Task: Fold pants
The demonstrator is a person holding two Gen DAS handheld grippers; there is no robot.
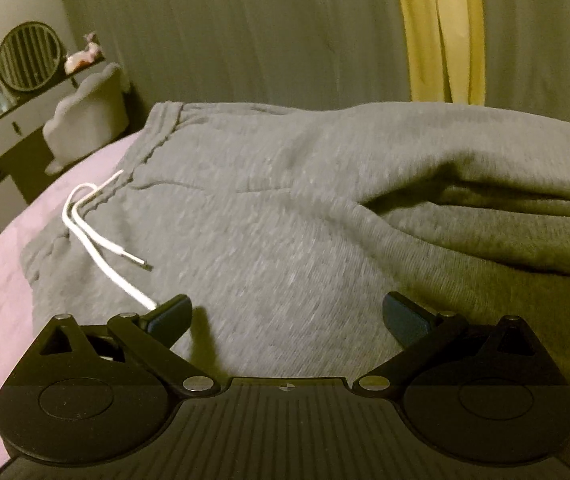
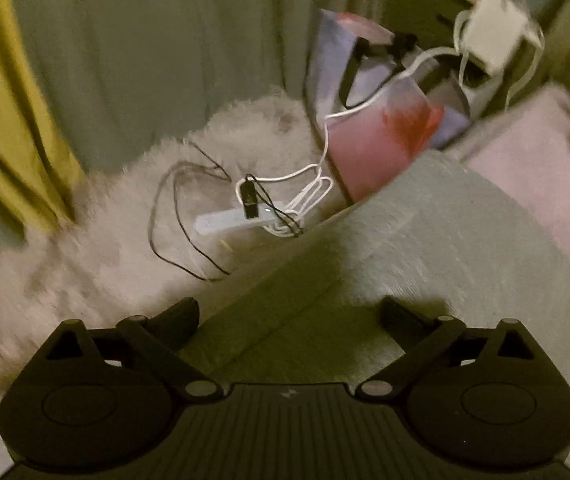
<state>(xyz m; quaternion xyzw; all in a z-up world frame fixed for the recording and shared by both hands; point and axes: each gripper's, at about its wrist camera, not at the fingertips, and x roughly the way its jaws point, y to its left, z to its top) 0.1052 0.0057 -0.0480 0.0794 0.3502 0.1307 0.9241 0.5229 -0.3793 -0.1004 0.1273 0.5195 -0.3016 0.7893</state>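
While the pants [image 1: 285, 208] lay on the bed [image 1: 1, 264], one leg doubled over, both claws stood apart and empty: left gripper [image 1: 287, 316] above the seat, right gripper [image 2: 289, 316] over the fold's edge (blurred). Smoothing before regripping seemed wise.

Grey pants [image 1: 285, 216] on pink bed [image 1: 1, 280]

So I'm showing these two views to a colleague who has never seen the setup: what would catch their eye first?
Probably the grey pants spread over the pink bed cover, filling the left wrist view, with the white drawstring bright against them by the waistband. In the right wrist view, the tangle of cables around a white power strip on the fluffy white rug stands out, beside a pink and blue bag.
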